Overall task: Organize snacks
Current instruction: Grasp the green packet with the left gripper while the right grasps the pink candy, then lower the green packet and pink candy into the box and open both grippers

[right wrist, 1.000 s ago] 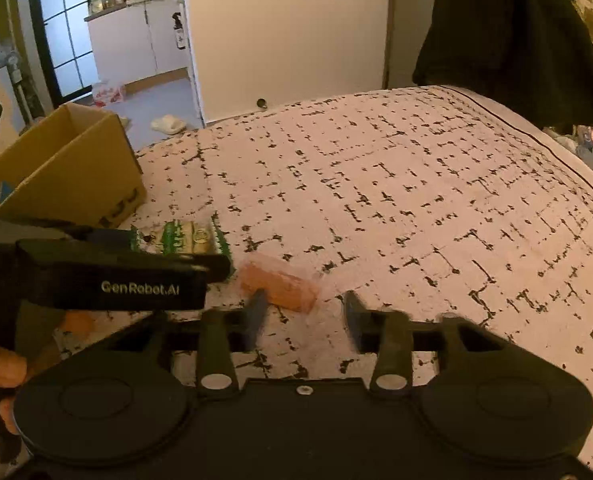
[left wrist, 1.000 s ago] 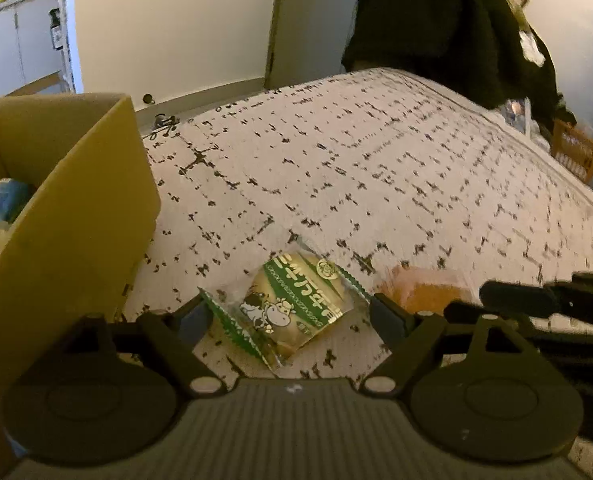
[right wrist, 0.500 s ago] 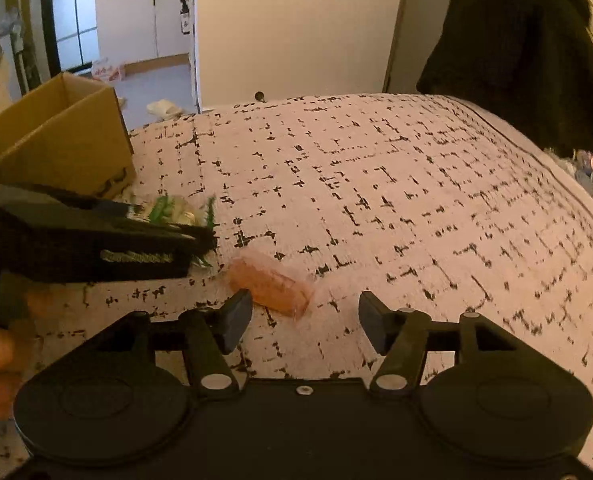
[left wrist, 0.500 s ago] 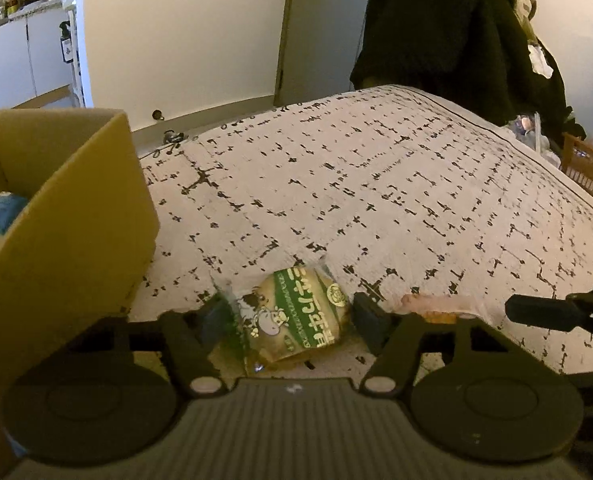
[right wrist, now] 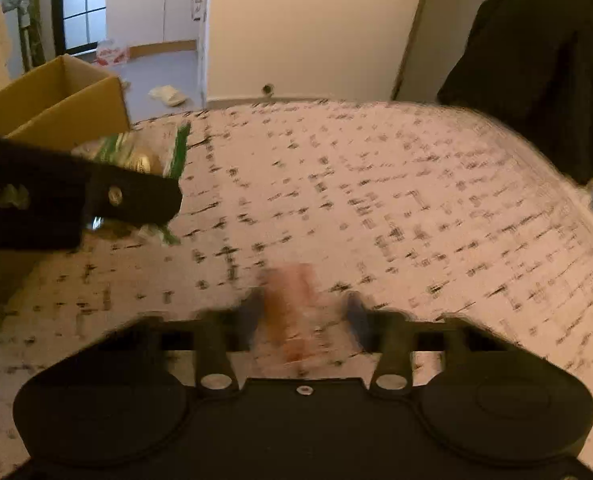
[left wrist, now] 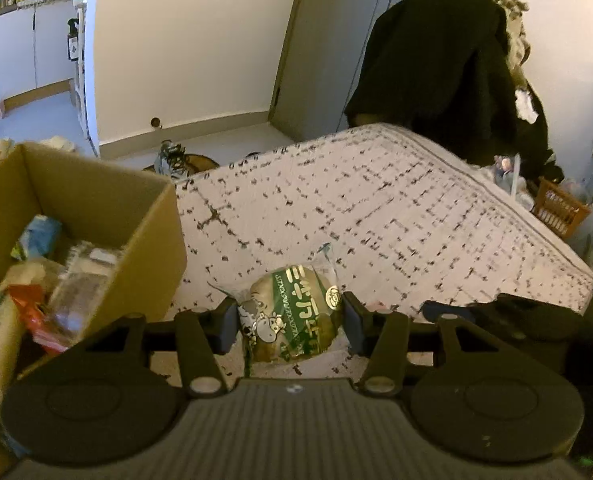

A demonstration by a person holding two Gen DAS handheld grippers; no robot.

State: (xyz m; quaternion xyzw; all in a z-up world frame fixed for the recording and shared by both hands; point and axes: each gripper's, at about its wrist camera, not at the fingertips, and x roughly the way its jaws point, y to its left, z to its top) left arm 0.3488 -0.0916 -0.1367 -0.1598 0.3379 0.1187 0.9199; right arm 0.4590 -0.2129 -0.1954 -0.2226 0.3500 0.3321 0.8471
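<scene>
In the left wrist view my left gripper (left wrist: 288, 322) is shut on a green-and-white snack packet with a cow picture (left wrist: 292, 314) and holds it above the patterned bed cover (left wrist: 376, 208), right of the open cardboard box (left wrist: 152, 248). In the right wrist view my right gripper (right wrist: 304, 316) stands around a small orange snack packet (right wrist: 292, 312) on the bed; the view is blurred and the fingers look apart from the packet. The left gripper with the green packet (right wrist: 136, 156) shows there at the left.
The box holds several snack packets (left wrist: 36, 280). A dark coat (left wrist: 436, 72) hangs at the bed's far end. A wicker basket (left wrist: 560, 208) sits past the bed's right edge. Shoes (left wrist: 176, 160) lie on the floor beyond the box.
My left gripper closed on the green packet and lifted it off the bed. My right gripper moved forward over the orange packet, which now lies between its fingers.
</scene>
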